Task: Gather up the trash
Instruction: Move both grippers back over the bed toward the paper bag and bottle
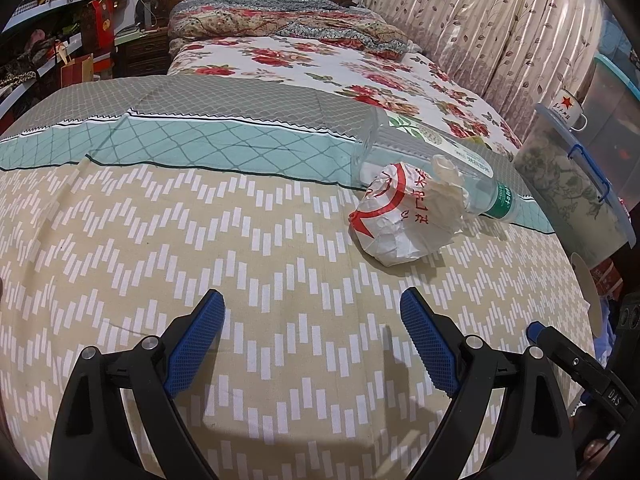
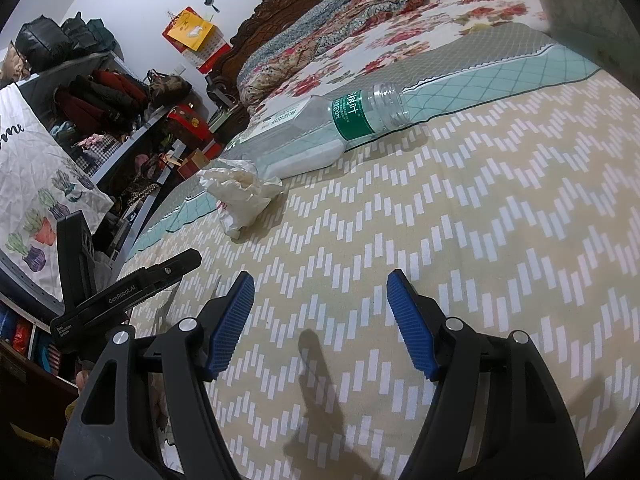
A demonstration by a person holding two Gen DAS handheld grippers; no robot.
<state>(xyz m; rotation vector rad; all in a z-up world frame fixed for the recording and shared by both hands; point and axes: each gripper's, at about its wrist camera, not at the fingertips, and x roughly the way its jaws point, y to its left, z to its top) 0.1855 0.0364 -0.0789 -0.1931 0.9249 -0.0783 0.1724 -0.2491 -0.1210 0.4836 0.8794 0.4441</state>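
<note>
A crumpled white paper wrapper (image 1: 404,220) with red print lies on the beige zigzag bedcover (image 1: 200,240). Behind it and touching it lie a wad of tissue (image 1: 450,184) and a clear, capless plastic bottle (image 1: 420,160) with a green label, on its side. My left gripper (image 1: 312,296) hangs open over bare cover, short of the wrapper and to its left, nothing between its blue pads. In the right wrist view the bottle (image 2: 320,132) and the crumpled paper (image 2: 240,192) lie ahead and to the left of my right gripper (image 2: 320,278), which is open and holds nothing.
A lidded plastic container (image 1: 572,184) with blue clips stands at the bed's right edge, with a red-star mug (image 1: 568,106) behind it. Folded floral quilts (image 1: 280,20) lie at the headboard. Cluttered shelves (image 2: 100,112) stand left of the bed. The left tool's black housing (image 2: 120,296) is beside my right one.
</note>
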